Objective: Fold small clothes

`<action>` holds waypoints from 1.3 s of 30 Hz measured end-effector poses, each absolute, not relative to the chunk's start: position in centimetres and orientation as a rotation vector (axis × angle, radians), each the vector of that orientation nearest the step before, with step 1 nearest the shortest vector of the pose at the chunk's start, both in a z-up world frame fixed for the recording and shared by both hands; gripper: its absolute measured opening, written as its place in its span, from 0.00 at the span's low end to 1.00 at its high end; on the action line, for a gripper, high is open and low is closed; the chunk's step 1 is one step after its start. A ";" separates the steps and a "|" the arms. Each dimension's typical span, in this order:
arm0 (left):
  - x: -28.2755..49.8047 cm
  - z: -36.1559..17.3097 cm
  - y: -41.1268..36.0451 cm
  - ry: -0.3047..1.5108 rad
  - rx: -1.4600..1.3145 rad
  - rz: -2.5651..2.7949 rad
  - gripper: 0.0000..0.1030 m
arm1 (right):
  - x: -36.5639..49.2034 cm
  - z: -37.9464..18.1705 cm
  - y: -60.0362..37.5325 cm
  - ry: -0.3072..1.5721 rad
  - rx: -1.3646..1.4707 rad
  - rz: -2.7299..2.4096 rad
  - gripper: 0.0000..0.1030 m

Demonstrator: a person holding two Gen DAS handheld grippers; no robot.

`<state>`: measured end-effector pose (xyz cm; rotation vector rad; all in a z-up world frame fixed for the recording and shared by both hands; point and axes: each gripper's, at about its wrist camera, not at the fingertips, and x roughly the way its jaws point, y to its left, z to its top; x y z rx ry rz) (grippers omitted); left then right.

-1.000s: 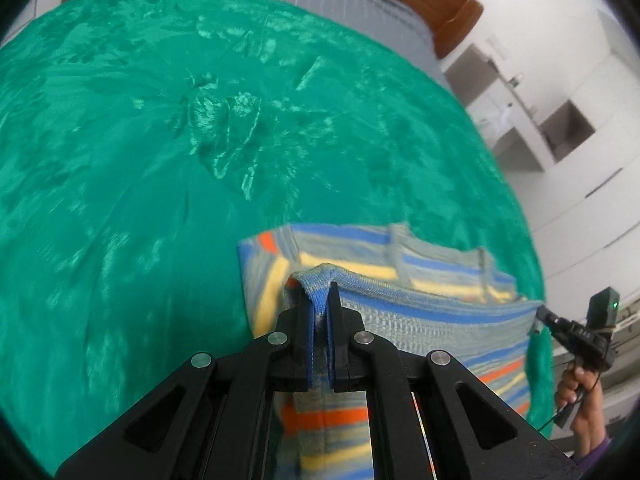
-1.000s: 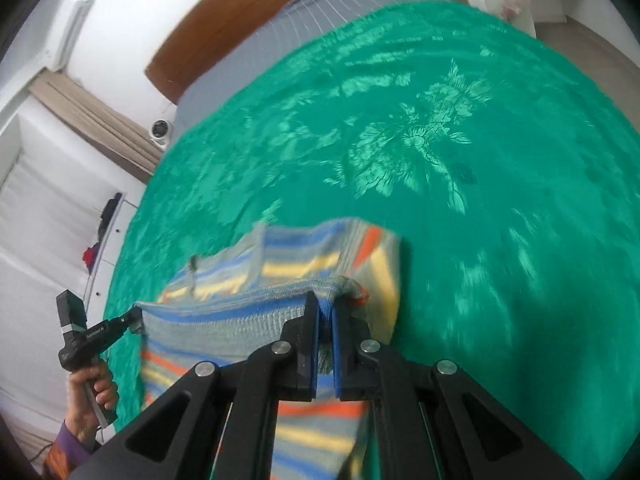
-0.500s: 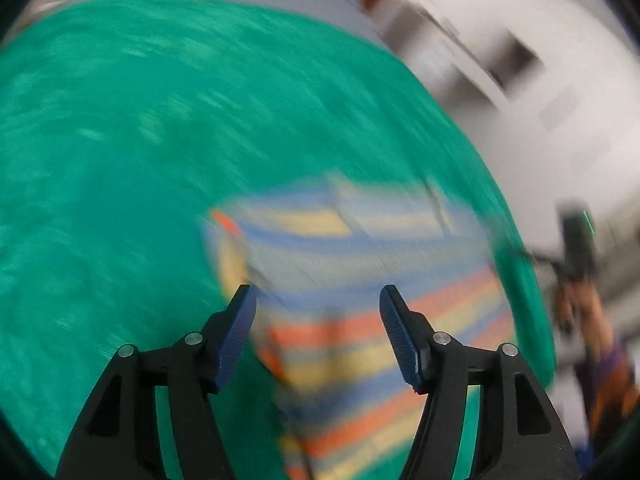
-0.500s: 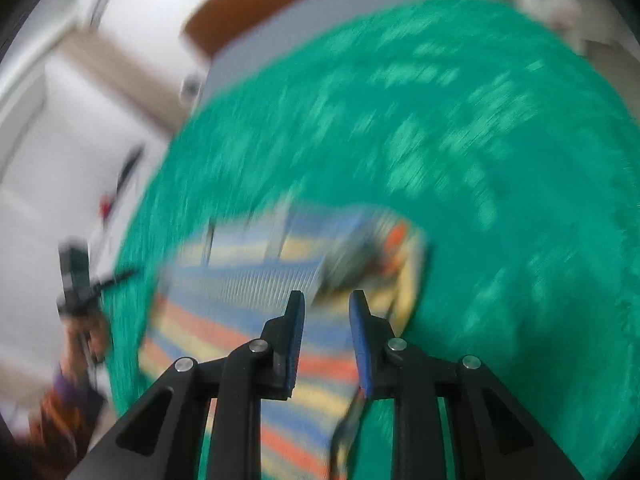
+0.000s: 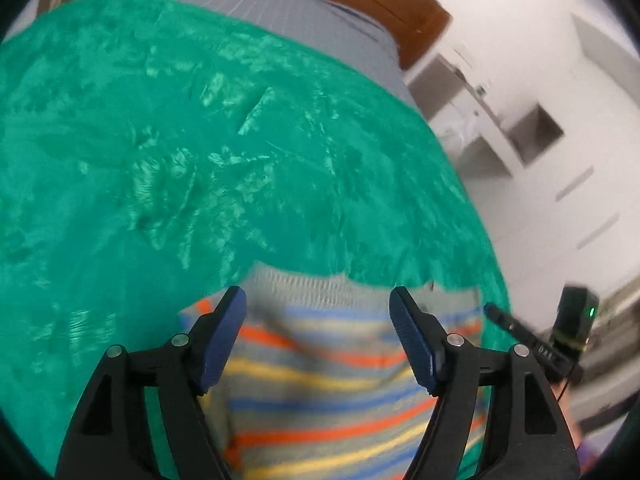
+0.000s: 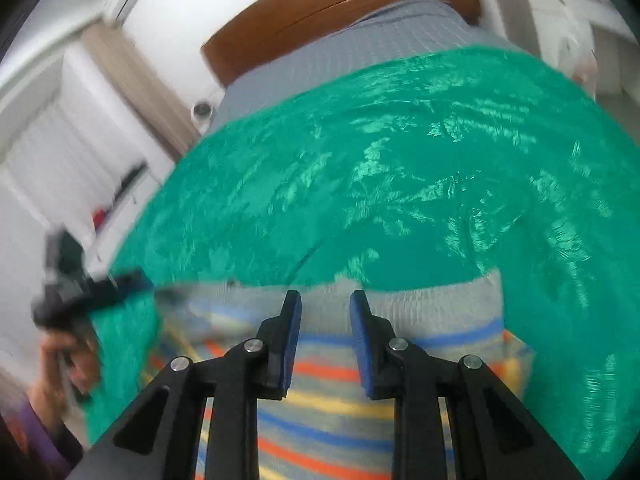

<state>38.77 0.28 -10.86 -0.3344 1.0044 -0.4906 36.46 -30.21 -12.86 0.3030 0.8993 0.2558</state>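
Striped knit garment point(image 5: 320, 364), folded, on the green blanket point(image 5: 200, 160): no longer being pinched; left gripper point(image 5: 318, 328) and right gripper point(image 6: 325, 322), both released, are being held just over it, fold judged laid.

No text, label, brand or number is legible anywhere; faint marks on the black handheld device point(image 5: 546, 350) are too blurred to make out.

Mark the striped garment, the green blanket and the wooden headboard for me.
striped garment point(image 5: 320, 392), left wrist view, on its orange and yellow stripes between the open fingers.
green blanket point(image 6: 400, 200), right wrist view, on its bare middle beyond the garment.
wooden headboard point(image 6: 320, 16), right wrist view, on its brown front face.
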 end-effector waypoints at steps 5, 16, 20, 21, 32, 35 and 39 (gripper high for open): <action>29.8 -12.9 -0.5 1.053 -0.115 -0.614 0.73 | 31.1 -14.6 -27.2 1.005 0.158 0.379 0.35; 18.7 -17.3 3.7 1.105 0.046 -0.409 0.53 | 17.4 -20.0 -30.3 1.089 0.187 0.297 0.38; 15.0 -16.3 3.4 1.020 0.044 -0.357 0.76 | 14.9 -18.4 -29.9 1.032 0.180 0.215 0.45; 14.0 -15.7 3.4 0.994 0.051 -0.344 0.86 | 13.9 -18.0 -29.6 1.003 0.174 0.194 0.52; 11.3 -19.0 -1.7 0.843 0.159 -0.280 0.93 | 8.1 -18.1 -26.5 0.878 0.172 0.045 0.60; 10.5 -20.4 -1.1 0.785 0.136 -0.269 0.97 | 7.8 -19.5 -26.1 0.887 0.149 0.008 0.65; 10.7 -20.9 -0.3 0.766 0.072 -0.289 0.99 | 7.2 -20.5 -26.1 0.856 0.162 -0.014 0.69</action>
